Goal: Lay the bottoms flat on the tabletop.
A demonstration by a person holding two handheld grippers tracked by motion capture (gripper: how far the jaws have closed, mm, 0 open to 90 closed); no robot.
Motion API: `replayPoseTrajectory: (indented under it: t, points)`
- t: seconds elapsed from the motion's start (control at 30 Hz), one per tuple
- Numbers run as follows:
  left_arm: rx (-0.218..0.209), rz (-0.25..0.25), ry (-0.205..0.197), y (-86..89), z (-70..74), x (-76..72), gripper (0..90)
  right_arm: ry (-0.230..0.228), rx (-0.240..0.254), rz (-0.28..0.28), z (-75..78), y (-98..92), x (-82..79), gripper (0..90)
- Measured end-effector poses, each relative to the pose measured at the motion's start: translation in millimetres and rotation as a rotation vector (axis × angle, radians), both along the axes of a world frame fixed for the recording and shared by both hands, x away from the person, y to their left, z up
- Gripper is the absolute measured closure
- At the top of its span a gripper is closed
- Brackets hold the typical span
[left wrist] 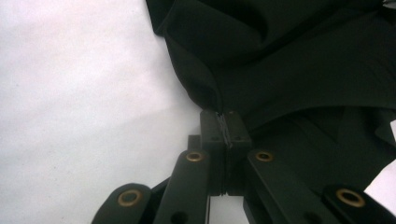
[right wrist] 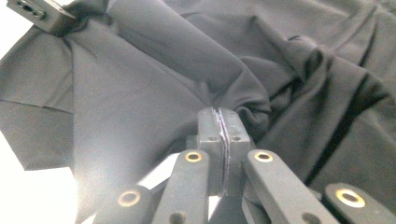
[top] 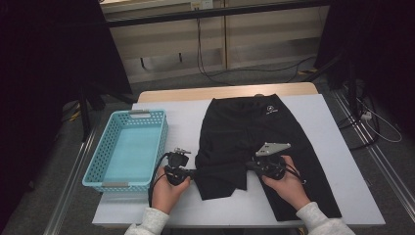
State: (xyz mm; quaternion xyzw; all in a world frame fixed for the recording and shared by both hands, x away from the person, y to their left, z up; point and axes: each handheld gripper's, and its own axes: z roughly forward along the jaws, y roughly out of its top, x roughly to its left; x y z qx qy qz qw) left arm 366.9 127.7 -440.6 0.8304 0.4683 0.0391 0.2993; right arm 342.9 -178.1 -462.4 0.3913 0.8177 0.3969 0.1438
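Observation:
A pair of black shorts (top: 254, 132) lies spread on the white table (top: 186, 122), waistband at the far side. My left gripper (top: 194, 172) is shut on the outer edge of the shorts' left leg, near its hem; in the left gripper view the fabric edge (left wrist: 205, 88) runs into the closed jaws of that gripper (left wrist: 225, 122). My right gripper (top: 248, 165) is shut on a bunched fold of the shorts (right wrist: 247, 100) at the inner side of that leg, the cloth pinched at the gripper's tip (right wrist: 222, 119). The left gripper's tip (right wrist: 42, 14) shows at the far corner of the right gripper view.
A light blue plastic basket (top: 128, 149) stands on the table's left part, close to my left hand. The table's near edge runs just below both hands. Bare white surface (left wrist: 70, 93) lies left of the shorts. Cables and dark curtains sit beyond the table.

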Motion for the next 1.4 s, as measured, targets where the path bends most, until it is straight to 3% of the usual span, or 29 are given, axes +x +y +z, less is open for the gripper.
replayPoseTrajectory:
  t: [0.07, 0.17, 0.27, 0.33, 0.47, 0.6, 0.7, 0.83, 1.03, 1.1, 1.13, 1.23, 1.3, 1.37, 1.4]
  points:
    - [-0.006, 0.009, -0.001, 3.0, 0.3, 0.6, 89.8, -0.019, -0.026, -0.011, 1.7, -2.1, -0.7, 90.0]
    - [-0.036, 0.003, 0.009, 5.1, 1.1, 0.9, 84.5, -0.017, 0.005, -0.015, 5.0, -5.8, -2.5, 89.6]
    - [-0.043, -0.013, -0.004, 3.0, 3.4, -1.3, 77.5, -0.029, 0.017, 0.024, 10.5, -0.5, -9.1, 83.4]
    - [-0.052, -0.022, -0.017, 1.7, 6.2, -3.4, 68.3, -0.032, 0.025, 0.058, 13.8, 6.1, -15.0, 79.3]
    - [-0.069, -0.049, -0.032, 0.2, 9.1, -6.8, 60.5, -0.023, 0.038, 0.15, 16.4, 23.7, -28.6, 68.2]
    - [-0.067, -0.075, -0.051, -3.7, 9.5, -8.8, 51.6, -0.019, 0.01, 0.247, 13.1, 46.4, -38.2, 62.3]
    - [-0.072, -0.091, -0.057, -7.4, 9.8, -11.0, 47.9, -0.013, -0.048, 0.228, 6.0, 51.9, -34.9, 65.7]
    - [-0.076, -0.118, -0.064, -11.6, 10.2, -13.1, 45.3, 0.006, -0.048, 0.209, 0.2, 45.0, -26.4, 89.4]
    - [-0.081, -0.14, -0.057, -15.9, 8.1, -15.6, 43.6, 0.003, -0.009, 0.12, 3.6, 30.3, -15.3, 90.0]
    - [-0.078, -0.142, -0.058, -15.9, 7.4, -15.9, 43.1, 0.021, 0.042, 0.167, 7.8, 32.5, -18.9, 85.7]
    - [-0.074, -0.139, -0.06, -15.8, 7.0, -16.0, 42.3, 0.015, 0.039, 0.197, 9.7, 37.2, -22.7, 74.3]
    - [-0.077, -0.134, -0.059, -15.1, 5.8, -15.5, 41.4, -0.009, -0.026, 0.274, 5.9, 53.7, -32.2, 67.6]
    - [-0.077, -0.136, -0.064, -15.1, 5.6, -15.9, 41.0, -0.002, -0.062, 0.286, -0.9, 60.3, -32.8, 63.8]
    - [-0.081, -0.142, -0.067, -15.2, 6.2, -16.3, 41.0, -0.01, -0.047, 0.247, -1.0, 59.0, -29.8, 75.2]
    - [-0.087, -0.148, -0.066, -15.1, 6.8, -16.3, 41.1, -0.013, -0.052, 0.23, 0.4, 56.5, -27.9, 85.9]
